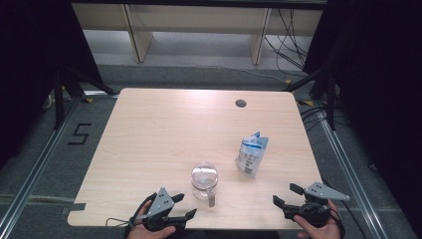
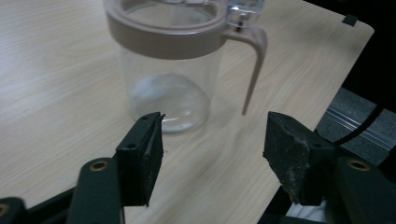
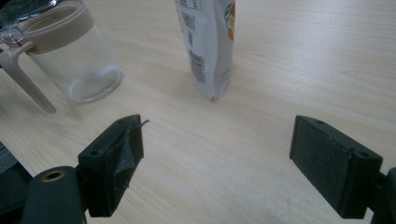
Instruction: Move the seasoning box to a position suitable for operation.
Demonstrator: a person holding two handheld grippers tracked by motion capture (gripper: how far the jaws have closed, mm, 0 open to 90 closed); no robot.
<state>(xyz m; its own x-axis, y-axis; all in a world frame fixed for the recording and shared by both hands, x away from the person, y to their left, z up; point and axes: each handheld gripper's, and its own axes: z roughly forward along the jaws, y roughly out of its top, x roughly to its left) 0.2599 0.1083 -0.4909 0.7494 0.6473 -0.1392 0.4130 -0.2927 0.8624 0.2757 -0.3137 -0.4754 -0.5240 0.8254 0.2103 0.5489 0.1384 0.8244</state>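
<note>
Wooden table (image 1: 164,129) with jar (image 1: 204,180), pouch (image 1: 252,154).

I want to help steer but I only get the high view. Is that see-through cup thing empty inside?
Observer: Looks empty. In the left gripper view the clear jar shows only its bare bottom.
Operator: What colour is its top?
Observer: A beige ring runs round the rim, and a thin beige handle hangs down from it.
Operator: What's on the white pouch?
Observer: The right gripper view shows a barcode and small print on the pouch, with a bit of orange and green on one face.
Operator: Is my left gripper pointed at the jar?
Observer: Yes, jaws apart, the jar just beyond them, not touching.
</note>
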